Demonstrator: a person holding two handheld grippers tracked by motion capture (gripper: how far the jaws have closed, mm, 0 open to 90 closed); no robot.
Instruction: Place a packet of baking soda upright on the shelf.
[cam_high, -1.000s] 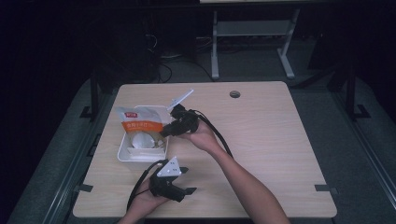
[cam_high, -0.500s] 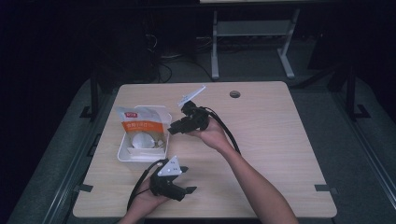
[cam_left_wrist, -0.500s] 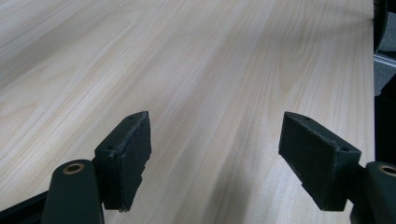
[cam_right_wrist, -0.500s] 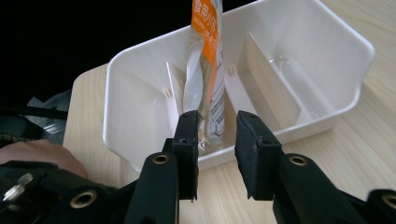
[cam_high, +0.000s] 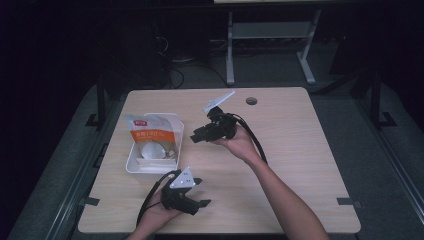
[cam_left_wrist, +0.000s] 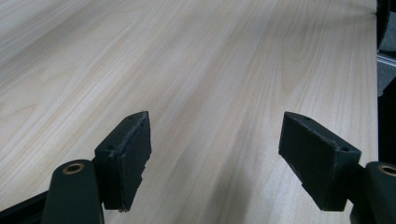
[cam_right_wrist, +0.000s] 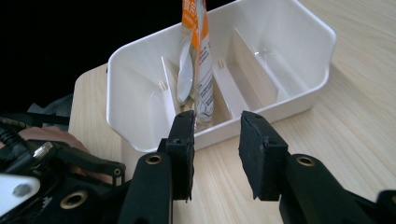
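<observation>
The wooden table (cam_high: 300, 150) has a pale, straight-grained top with rounded corners. A small round dark grommet hole (cam_high: 251, 101) sits in the top near the table's far edge, about midway along it. Two short black brackets (cam_high: 89, 201) project from the table's near corners, one at each side. Dark upright posts (cam_high: 100, 97) stand just off the table's far corners. Grey floor covering (cam_high: 385, 165) surrounds the table on both sides. Beyond the table's far edge stands a white metal frame (cam_high: 270, 35) with a crossbar and two splayed legs. Dark cables (cam_high: 176, 75) lie coiled on the floor beyond the table's far left corner. The background behind them is too dark to read.
</observation>
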